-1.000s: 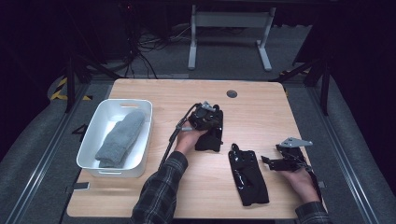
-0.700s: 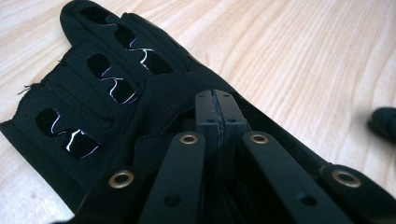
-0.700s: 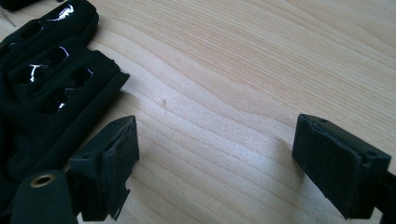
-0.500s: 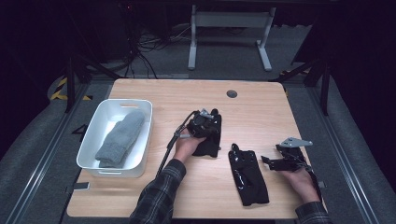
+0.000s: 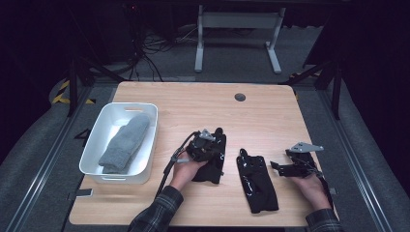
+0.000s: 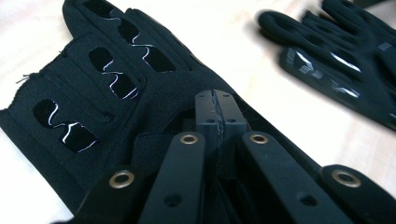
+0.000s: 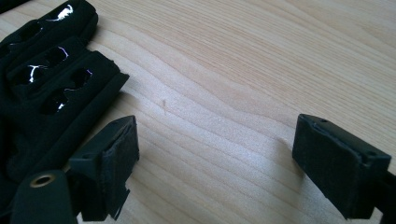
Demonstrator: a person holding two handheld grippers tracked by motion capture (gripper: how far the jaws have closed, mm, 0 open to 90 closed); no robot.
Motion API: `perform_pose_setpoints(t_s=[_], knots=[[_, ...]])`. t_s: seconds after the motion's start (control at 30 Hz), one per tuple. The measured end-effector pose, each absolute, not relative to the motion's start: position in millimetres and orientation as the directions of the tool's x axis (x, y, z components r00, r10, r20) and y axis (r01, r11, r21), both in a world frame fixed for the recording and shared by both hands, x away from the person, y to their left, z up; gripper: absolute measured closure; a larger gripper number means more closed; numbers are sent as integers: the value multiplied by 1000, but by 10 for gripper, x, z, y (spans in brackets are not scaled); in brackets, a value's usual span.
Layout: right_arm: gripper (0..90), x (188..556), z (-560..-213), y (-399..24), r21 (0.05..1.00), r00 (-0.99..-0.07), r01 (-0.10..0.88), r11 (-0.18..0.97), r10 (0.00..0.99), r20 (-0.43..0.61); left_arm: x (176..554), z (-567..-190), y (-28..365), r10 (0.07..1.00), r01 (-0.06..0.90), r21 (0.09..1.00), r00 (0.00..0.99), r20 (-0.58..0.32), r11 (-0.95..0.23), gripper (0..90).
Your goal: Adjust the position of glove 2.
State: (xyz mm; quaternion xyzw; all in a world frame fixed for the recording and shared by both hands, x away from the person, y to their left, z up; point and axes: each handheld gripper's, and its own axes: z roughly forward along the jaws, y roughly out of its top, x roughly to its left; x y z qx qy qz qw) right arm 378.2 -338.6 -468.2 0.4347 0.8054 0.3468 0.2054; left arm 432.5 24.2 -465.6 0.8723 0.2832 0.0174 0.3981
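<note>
Wooden table [image 5: 193, 104], white bin [image 5: 95, 153], two black gloves [image 5: 256, 183]

Matt cloth glove [image 6: 140, 93] w/ glossy patches, wood-grain table [image 7: 243, 70]

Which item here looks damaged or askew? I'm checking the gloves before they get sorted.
Only small things: the black glove under the shut left gripper shows a frayed thread at one fingertip edge. The second black glove lies slightly slanted on the table. Nothing spilled.

Open right tool [image 7: 217, 172], bare wooden table [image 7: 243, 70], black glove [image 7: 42, 79] at left
</note>
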Motion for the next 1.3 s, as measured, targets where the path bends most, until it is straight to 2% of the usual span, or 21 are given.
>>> perform_pose_setpoints(t_s=[0.43,0.5,0.63,0.83,1.1,1.3], knots=[[152,3781,-4681,-3385,737,-537,558,382,843,-30,3894,-4639,345,466,479,696,854,-230,-535,895],[152,3782,-4682,-3385,737,-537,558,381,843,-29,3880,-4594,353,471,477,706,852,-226,-524,767],[152,3782,-4682,-3385,737,-537,558,381,843,-29,3831,-4452,453,502,458,716,848,-173,-527,612],[152,3780,-4681,-3385,737,-536,559,381,843,-30,3829,-4413,705,567,494,706,808,-157,-508,508],[152,3780,-4681,-3385,737,-536,559,381,844,-30,3826,-4495,898,610,535,688,775,-168,-491,497],[152,3780,-4681,-3384,737,-536,559,381,844,-30,3824,-4572,877,622,544,662,769,-147,-515,506]])
